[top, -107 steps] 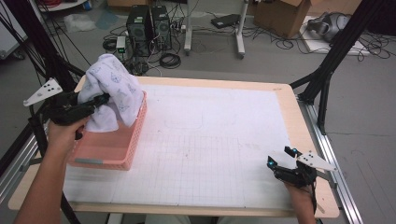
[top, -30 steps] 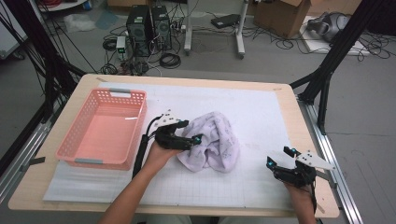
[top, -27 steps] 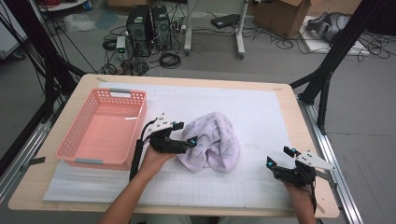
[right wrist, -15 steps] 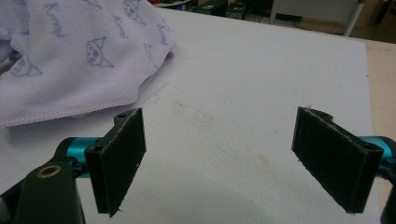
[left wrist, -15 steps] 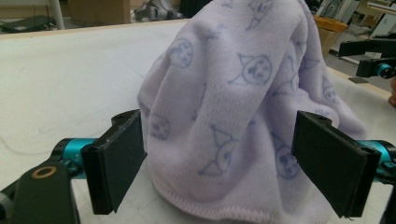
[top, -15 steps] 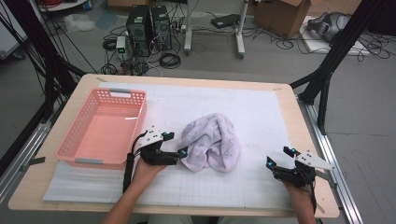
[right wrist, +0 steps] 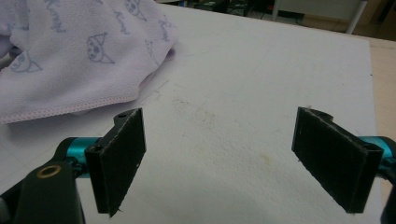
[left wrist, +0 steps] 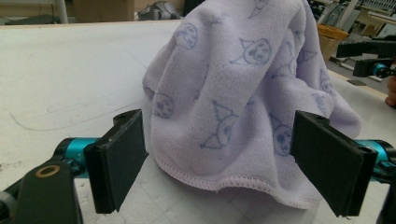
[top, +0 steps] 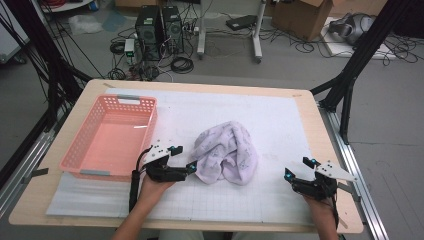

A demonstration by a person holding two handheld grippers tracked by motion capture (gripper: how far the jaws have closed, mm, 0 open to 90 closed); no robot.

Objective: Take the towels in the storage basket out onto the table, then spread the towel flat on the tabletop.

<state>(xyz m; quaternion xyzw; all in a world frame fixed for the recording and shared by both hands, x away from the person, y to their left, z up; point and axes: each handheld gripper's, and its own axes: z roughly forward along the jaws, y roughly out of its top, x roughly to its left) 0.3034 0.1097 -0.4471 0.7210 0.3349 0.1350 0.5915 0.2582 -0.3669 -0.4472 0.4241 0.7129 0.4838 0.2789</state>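
Note:
A lilac towel (top: 227,152) printed with cat faces lies crumpled in a heap at the middle of the white mat (top: 280,115). My left gripper (top: 184,158) stands open just left of the heap, its jaws apart from the cloth. In the left gripper view the towel (left wrist: 243,93) rises right ahead of the open left gripper (left wrist: 219,158), hem on the mat. My right gripper (top: 297,167) rests open near the front right of the mat, well clear of the towel. The right gripper view has the towel (right wrist: 84,51) at upper left and bare mat between the open right gripper (right wrist: 219,158) jaws.
An empty pink plastic basket (top: 150,127) sits on the left of the table, just behind my left hand. The wooden table edge (top: 327,150) runs along the right. Computers, cables and boxes lie on the floor beyond the far edge.
My left gripper carried the towel from the basket to the mat's middle, let it go and drew back leftward and toward the front. The right gripper stayed still.

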